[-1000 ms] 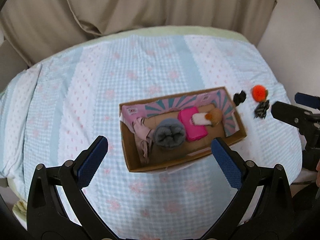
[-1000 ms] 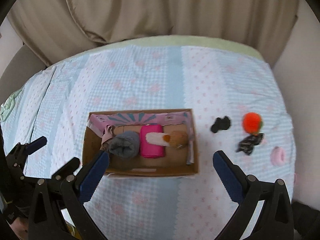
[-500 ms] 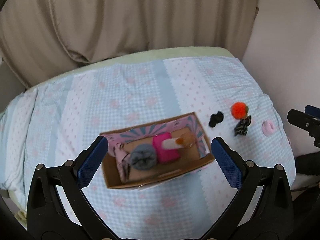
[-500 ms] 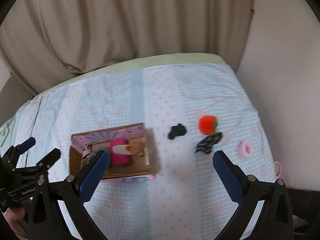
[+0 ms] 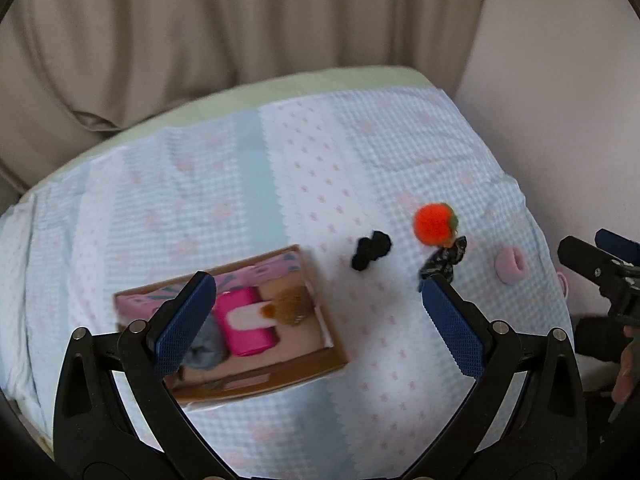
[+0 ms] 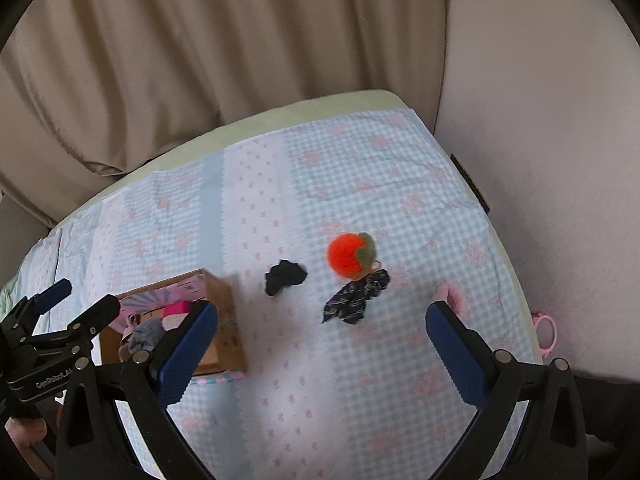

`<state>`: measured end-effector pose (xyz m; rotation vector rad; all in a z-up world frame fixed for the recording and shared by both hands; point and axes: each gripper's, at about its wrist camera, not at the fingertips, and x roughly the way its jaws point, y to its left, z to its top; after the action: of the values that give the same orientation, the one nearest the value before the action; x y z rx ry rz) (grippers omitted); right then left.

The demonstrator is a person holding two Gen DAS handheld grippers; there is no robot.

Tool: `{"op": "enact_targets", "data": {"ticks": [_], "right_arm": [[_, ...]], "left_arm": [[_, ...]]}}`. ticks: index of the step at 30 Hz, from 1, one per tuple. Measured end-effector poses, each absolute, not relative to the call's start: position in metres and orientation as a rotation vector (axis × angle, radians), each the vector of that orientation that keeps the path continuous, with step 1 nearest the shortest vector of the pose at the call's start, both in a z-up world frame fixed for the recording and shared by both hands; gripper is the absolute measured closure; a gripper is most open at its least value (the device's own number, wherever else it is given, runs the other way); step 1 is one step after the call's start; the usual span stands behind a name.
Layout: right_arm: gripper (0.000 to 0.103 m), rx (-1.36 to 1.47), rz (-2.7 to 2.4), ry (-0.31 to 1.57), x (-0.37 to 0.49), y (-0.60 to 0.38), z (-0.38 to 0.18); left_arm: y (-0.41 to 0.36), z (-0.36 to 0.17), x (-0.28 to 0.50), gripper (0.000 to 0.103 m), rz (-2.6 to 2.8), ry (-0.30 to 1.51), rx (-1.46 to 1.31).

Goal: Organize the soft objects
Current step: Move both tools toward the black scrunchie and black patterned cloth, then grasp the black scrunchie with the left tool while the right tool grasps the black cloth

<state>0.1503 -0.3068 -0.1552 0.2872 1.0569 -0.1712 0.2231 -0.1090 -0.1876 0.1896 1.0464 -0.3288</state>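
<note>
We hold the left gripper (image 5: pixel 316 316) with its jaws spread wide and nothing between them, touching nothing. It hangs above the bed (image 5: pixel 248 184), which is covered with a pale blue and white patterned sheet, and looks down on the right end of the cardboard box (image 5: pixel 256 384). Inside the box lie a grey soft bundle (image 5: pixel 206 344), a pink roll (image 5: pixel 244 326) with a white piece across it, and a brown fuzzy item (image 5: pixel 292 304) at the right end.

Our right gripper (image 6: pixel 320 354) also has its jaws wide apart and empty, clear of the sheet. It is poised above the loose items to the right of the box. Between its fingers, farther off, sit a small black fabric piece (image 6: pixel 285 276), an orange plush ball (image 6: pixel 348 255) with a green leaf, and a dark patterned cloth (image 6: pixel 358 298) touching the ball's near side. A pink ring-shaped scrunchie (image 6: pixel 454 296) lies just beyond the right fingertip, near the bed's right edge, and a pink loop (image 6: pixel 546 330) hangs off that edge.

Each gripper shows in the other's view, at the far side of the picture. A beige curtain (image 6: pixel 200 60) hangs behind the bed.
</note>
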Motion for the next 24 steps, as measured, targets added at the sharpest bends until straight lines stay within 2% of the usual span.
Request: {"op": "enact_targets", "data": {"ticks": [6, 9, 17, 19, 24], "right_arm": [[0.001, 0.350, -0.199, 1.102, 0.167, -0.331, -0.197], [0.006, 0.383, -0.213, 1.137, 0.176, -0.343, -0.219], [0.007, 0.510, -0.253, 1.214, 0.201, -0.370, -0.288], [0.014, 0.536, -0.261, 1.228, 0.208, -0.375, -0.305], [0.020, 0.612, -0.271, 1.277, 0.224, -0.382, -0.358]], "left_arm": [[-0.152, -0.232, 0.256, 0.000, -0.381, 1.114, 0.266], [-0.176, -0.258, 0.274, 0.000, -0.417, 1.156, 0.310], [-0.232, -0.339, 0.307, 0.002, -0.482, 1.269, 0.475], [-0.240, -0.360, 0.315, 0.003, -0.484, 1.292, 0.513], [-0.251, -0.407, 0.332, 0.013, -0.475, 1.348, 0.561]]}}
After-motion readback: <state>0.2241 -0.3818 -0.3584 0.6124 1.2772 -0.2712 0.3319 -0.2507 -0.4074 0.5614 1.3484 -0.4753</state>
